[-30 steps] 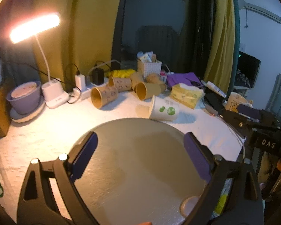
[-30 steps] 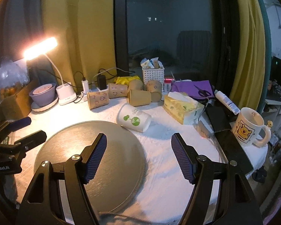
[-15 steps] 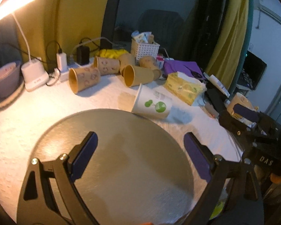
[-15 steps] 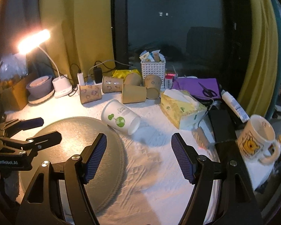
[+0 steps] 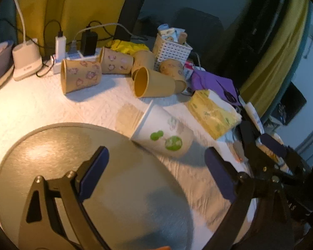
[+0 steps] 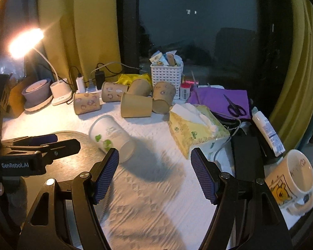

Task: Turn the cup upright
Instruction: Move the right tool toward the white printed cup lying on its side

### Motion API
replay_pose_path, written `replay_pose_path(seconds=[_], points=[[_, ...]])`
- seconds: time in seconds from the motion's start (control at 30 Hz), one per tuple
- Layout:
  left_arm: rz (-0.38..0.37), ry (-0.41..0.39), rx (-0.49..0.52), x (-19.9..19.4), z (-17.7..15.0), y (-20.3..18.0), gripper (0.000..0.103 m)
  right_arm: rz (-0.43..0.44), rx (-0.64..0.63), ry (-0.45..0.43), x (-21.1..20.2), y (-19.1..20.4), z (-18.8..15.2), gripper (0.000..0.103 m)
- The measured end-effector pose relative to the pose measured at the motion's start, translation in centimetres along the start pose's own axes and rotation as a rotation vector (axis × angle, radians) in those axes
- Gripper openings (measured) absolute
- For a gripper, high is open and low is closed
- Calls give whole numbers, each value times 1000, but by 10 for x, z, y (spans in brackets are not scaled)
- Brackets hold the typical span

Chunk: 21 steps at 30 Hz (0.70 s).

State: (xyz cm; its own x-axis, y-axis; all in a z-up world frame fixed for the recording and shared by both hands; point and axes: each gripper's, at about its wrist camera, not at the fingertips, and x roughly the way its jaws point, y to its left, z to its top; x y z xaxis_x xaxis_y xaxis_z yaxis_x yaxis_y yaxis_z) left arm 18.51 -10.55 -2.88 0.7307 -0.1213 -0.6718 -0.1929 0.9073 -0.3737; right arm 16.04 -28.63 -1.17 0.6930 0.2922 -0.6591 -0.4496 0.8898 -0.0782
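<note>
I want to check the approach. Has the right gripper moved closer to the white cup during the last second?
Yes. The right gripper moved forward toward the white cup: against the round tray, its left finger now sits beside the cup's base.

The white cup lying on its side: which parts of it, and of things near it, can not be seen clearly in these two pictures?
- White cup: its inside is hidden in both views; its own wall covers it.
- Cup base, right wrist view: the finger of the right hand-held gripper partly covers it.
- Cup print, left wrist view: motion blur, unreadable.
- Round tray: near edge hidden behind the left hand-held gripper.
</note>
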Motion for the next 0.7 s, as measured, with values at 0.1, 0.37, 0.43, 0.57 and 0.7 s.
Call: replay_pose_path(seconds=[0.1, 0.37, 0.43, 0.57, 0.7], points=[[-11, 20, -69, 15, 8, -1, 94, 5, 7, 5, 12, -11, 5, 74], [-44, 120, -260, 63, 19, 11, 94, 16, 27, -9, 37, -33, 21, 74], [-58, 148, -288, 76, 21, 14, 94, 20, 31, -11, 41, -35, 24, 74], [-46, 134, -279, 93, 27, 13, 94, 29, 35, -6, 49, -37, 26, 74], [-63, 169, -234, 107, 35, 7, 93, 25, 24, 4, 53, -36, 28, 74]])
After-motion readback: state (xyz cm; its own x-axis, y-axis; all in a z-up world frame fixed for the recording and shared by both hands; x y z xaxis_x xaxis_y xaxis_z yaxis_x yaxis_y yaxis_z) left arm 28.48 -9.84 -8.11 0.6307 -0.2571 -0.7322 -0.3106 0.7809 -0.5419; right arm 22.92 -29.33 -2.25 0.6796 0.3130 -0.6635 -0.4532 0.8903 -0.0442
